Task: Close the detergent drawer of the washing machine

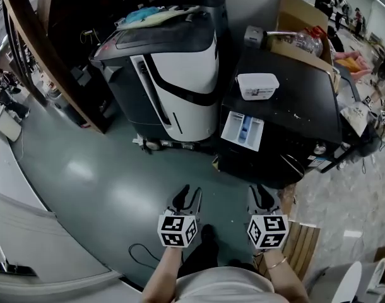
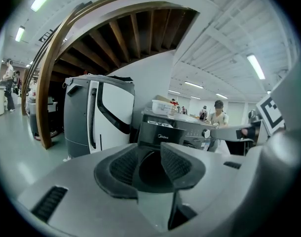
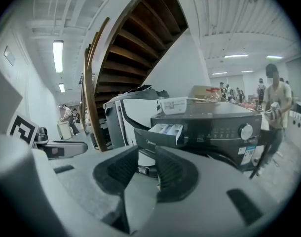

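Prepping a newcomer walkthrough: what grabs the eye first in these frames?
The dark washing machine at the head view's right, its detergent drawer pulled out, a white tub on top. Left of it stands a big black-and-white appliance. At the bottom, the left hand-held gripper and right hand-held gripper are open and empty, short of the machine.
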The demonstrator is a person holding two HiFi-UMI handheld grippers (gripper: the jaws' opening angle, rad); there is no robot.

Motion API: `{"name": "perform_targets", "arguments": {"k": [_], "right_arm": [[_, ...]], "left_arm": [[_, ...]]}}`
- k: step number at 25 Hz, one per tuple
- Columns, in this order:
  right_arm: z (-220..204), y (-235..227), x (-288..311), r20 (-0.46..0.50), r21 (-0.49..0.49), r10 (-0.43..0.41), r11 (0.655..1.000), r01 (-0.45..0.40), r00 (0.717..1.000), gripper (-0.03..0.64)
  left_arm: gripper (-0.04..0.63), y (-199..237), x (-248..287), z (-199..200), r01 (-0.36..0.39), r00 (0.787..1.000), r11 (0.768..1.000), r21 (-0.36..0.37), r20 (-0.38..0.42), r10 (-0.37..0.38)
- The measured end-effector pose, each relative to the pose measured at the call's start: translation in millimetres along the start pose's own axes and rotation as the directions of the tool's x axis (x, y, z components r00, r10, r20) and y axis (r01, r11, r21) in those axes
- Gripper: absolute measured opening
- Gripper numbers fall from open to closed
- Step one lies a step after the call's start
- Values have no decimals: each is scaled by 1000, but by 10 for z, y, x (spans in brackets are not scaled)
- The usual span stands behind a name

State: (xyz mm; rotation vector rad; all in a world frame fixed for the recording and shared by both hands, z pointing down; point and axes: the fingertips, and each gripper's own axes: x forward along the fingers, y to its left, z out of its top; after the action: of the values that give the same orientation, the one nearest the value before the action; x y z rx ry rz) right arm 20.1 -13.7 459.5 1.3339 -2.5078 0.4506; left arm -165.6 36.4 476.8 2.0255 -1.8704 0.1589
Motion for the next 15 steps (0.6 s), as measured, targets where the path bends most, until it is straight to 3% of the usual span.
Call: {"name": "perform_targets", "arguments": {"k": [15], "right_arm": [[114, -150, 416, -13, 78, -191, 978, 191, 982, 91]], "left_arm": [[137, 288, 750, 367, 184, 983, 980, 72, -37, -182]]}}
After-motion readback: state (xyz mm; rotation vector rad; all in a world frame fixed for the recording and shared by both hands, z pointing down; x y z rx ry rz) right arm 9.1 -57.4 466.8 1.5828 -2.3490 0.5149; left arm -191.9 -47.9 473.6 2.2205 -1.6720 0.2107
